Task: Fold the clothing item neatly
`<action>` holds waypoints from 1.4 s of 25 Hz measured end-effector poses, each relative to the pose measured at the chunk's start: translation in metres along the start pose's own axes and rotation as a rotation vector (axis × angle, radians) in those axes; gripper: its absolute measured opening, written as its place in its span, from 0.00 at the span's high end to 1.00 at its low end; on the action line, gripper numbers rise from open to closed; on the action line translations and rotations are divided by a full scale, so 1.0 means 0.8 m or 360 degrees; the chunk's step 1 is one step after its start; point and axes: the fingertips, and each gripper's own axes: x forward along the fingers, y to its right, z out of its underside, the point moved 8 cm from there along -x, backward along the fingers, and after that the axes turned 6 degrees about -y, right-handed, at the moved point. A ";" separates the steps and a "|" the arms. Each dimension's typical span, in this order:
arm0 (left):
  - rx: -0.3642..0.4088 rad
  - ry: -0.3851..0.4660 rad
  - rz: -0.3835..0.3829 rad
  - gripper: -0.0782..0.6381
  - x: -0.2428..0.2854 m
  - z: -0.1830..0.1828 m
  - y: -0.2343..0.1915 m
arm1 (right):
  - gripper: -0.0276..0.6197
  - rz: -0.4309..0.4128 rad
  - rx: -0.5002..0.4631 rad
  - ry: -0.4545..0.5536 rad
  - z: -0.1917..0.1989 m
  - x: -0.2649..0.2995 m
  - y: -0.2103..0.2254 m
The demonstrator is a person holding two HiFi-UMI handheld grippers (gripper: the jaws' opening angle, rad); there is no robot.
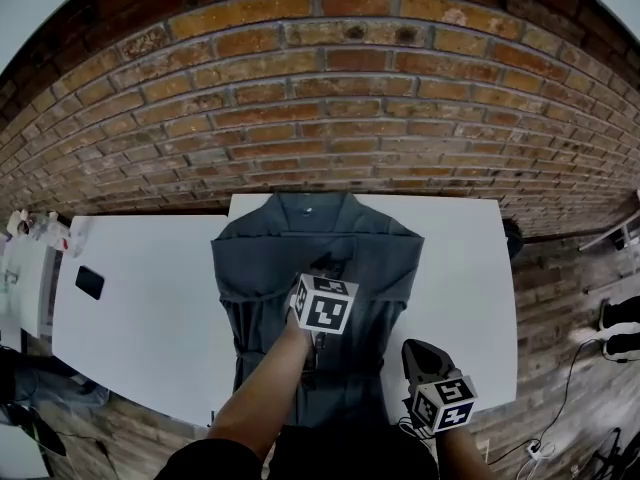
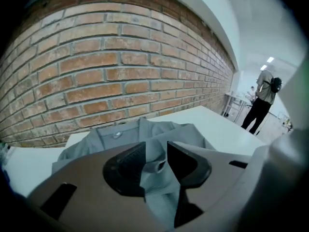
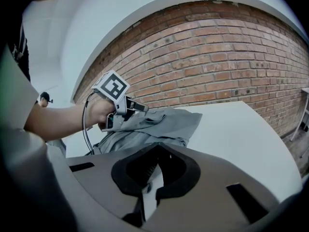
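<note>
One shirt [image 2: 145,132] | fold lies between parted jaws of left tool [image 2: 153,152]

My left gripper [image 2: 153,150] has its black jaws parted, with a fold of the grey cloth shirt [image 2: 99,139] between them; the shirt lies on the white table [image 2: 219,127].

Shirt [image 1: 370,258]: grey cloth, matt, softly creased. Bench [image 1: 140,298]: white, smooth top. Wall [image 1: 320,98]: rough red brick. Left hand-held gripper [image 2: 157,149]: matt black ribbed pads [image 2: 130,163].
</note>
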 end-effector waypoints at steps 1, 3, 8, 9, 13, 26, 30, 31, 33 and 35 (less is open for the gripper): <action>-0.0019 -0.0022 -0.0037 0.72 0.000 0.006 -0.019 | 0.95 -0.0008 -0.0005 0.0001 -0.001 0.002 -0.003; -0.0092 -0.0067 -0.0115 0.74 0.004 0.017 -0.060 | 0.95 -0.0025 -0.0017 0.0002 -0.004 0.005 -0.010; -0.0075 -0.0179 -0.0204 0.89 0.029 0.025 -0.121 | 0.95 -0.0036 -0.0039 -0.0011 -0.004 0.006 -0.016; -0.0042 -0.0232 -0.0173 0.89 0.038 0.028 -0.123 | 0.95 -0.0029 -0.0036 -0.0013 -0.002 0.005 -0.015; 0.0020 -0.0385 -0.0072 0.89 0.057 0.047 -0.113 | 0.95 0.0007 -0.0017 -0.0025 0.004 -0.002 -0.009; 0.0218 -0.0439 0.0135 0.89 0.014 0.100 0.029 | 0.95 -0.0074 -0.0017 -0.0011 0.007 0.000 -0.005; 0.0154 -0.0319 0.0161 0.89 -0.028 0.115 0.036 | 0.95 -0.0138 -0.0038 -0.0033 0.008 0.007 0.001; 0.0135 -0.0277 0.0161 0.89 -0.038 0.119 0.033 | 0.95 -0.0152 -0.0057 -0.0040 0.006 0.010 0.001; 0.0090 -0.0224 0.0143 0.89 -0.060 0.134 0.024 | 0.95 -0.0177 -0.0097 -0.0035 0.001 0.013 -0.004; 0.0030 -0.0226 0.0124 0.89 -0.082 0.152 0.009 | 0.95 -0.0189 -0.0125 -0.0009 -0.004 0.009 -0.015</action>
